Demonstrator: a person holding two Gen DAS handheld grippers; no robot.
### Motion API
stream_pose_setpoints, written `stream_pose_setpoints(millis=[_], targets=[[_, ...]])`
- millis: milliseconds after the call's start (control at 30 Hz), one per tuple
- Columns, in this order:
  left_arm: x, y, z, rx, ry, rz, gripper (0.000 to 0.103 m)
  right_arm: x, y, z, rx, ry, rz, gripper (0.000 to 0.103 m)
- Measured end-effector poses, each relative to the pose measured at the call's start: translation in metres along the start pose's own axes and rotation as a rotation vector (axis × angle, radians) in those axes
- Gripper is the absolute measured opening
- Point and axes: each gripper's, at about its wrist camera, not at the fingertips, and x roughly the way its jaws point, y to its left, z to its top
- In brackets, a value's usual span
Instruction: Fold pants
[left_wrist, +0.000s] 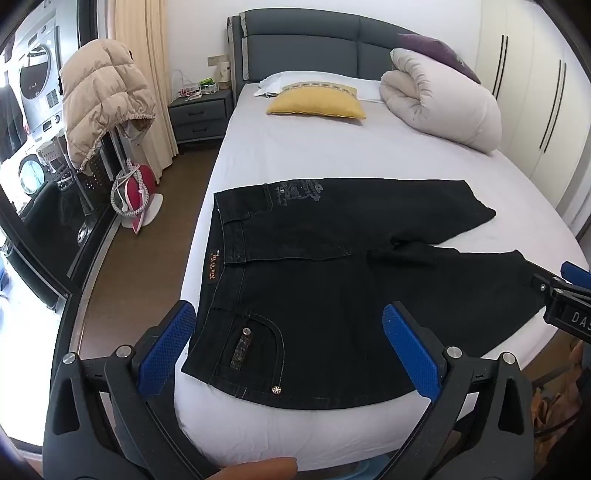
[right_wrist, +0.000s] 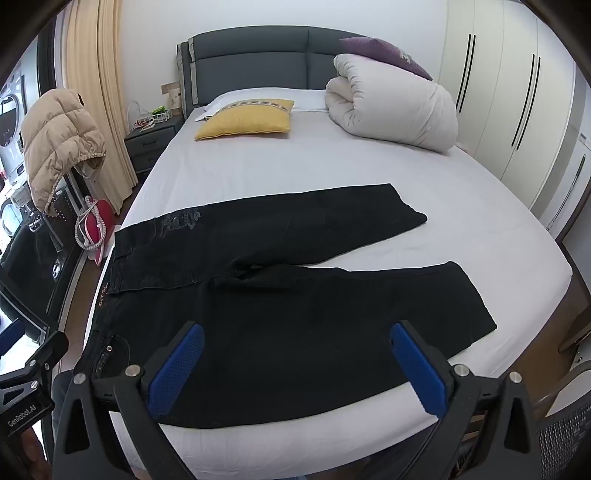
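Both grippers, left gripper (left_wrist: 290, 354) and right gripper (right_wrist: 297, 363), hang spread and empty over the black pants' (left_wrist: 332, 280) near edge, waistband left, legs running right.

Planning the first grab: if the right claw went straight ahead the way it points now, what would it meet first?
Most likely the black pants, on the near leg, spread flat on the bed. The right claw is open, nothing between its fingers, angled down at the fabric. Depth is hard to judge.
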Motion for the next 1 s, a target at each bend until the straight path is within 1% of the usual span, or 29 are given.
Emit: stream_pose_setpoints(millis=[1000], targets=[[0.0016, -0.0001, -0.0001, -0.001, 0.003, 0.000, 0.103, 0.0007, 0.0023, -0.0009, -0.002, 0.005, 0.000, 0.103]])
